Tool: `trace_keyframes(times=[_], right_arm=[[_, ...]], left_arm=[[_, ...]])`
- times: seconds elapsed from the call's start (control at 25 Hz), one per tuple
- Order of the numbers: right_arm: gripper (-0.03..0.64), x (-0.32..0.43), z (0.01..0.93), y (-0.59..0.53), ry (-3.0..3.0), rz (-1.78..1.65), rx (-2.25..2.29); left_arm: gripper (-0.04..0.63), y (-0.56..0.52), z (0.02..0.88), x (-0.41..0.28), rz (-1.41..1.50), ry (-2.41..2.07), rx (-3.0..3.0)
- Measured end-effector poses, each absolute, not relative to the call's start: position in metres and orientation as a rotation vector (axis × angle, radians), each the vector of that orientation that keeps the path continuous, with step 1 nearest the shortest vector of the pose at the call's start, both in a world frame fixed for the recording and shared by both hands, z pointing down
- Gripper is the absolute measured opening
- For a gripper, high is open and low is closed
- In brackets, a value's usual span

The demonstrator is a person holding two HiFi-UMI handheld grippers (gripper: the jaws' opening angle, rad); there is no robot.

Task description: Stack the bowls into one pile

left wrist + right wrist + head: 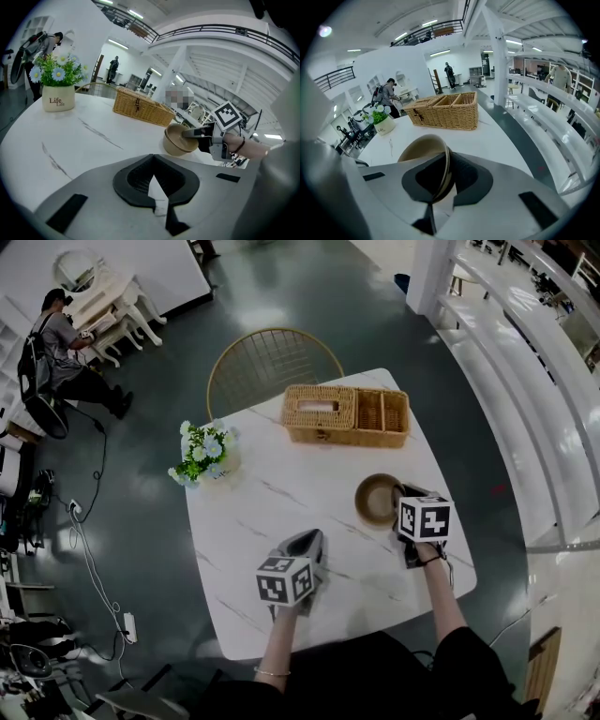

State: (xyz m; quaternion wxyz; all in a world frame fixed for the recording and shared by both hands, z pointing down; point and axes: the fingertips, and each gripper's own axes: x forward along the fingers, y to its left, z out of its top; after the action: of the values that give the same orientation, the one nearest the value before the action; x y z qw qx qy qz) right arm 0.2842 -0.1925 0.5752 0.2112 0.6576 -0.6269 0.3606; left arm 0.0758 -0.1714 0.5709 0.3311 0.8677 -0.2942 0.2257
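Note:
A tan bowl (376,499) sits at the right side of the white marble table (272,521), tilted a little. Doubled lines at its rim (178,138) may mean more than one bowl nested; I cannot tell. My right gripper (399,504) is shut on the bowl's near rim, one jaw inside and one outside (440,174). The left gripper view shows that grip from the side (195,133). My left gripper (307,542) rests low over the table's middle front, shut with nothing in it (155,164). Whether the bowl's base touches the table I cannot tell.
A wicker basket (345,414) with compartments stands at the table's far edge. A pot of flowers (204,454) is at the far left corner. A gold wire chair (272,357) stands behind the table. A person (66,352) is far off to the left.

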Motion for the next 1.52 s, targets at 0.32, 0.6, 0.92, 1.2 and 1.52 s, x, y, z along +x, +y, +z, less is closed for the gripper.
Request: trace_keyframes(times=[0.32,0.6,0.92,1.2,1.52], right_arm=[[0.037,0.282,0.573,-0.196,-1.718,0.870,1.801],[0.039,0.280,0.572,-0.196,-1.725,0.793,1.798],[0.120,0.283,0.568,-0.194,-1.747,0.790,1.849],[0.121,0.282,0.550,-0.191,-1.857,0.846,1.919],[0.031,0.275,0.523,-0.179,-1.998,0.878,1.936]], left_arm=[[0.014,-0.171,0.572,0.076,0.597,-0.776,2.256],[0.014,-0.171,0.572,0.078,0.596,-0.777,2.256],[0.014,-0.169,0.567,0.080,0.593,-0.780,2.267],[0.014,-0.172,0.555,0.081,0.557,-0.801,2.307],[0.014,-0.173,0.527,0.075,0.493,-0.857,2.383]])
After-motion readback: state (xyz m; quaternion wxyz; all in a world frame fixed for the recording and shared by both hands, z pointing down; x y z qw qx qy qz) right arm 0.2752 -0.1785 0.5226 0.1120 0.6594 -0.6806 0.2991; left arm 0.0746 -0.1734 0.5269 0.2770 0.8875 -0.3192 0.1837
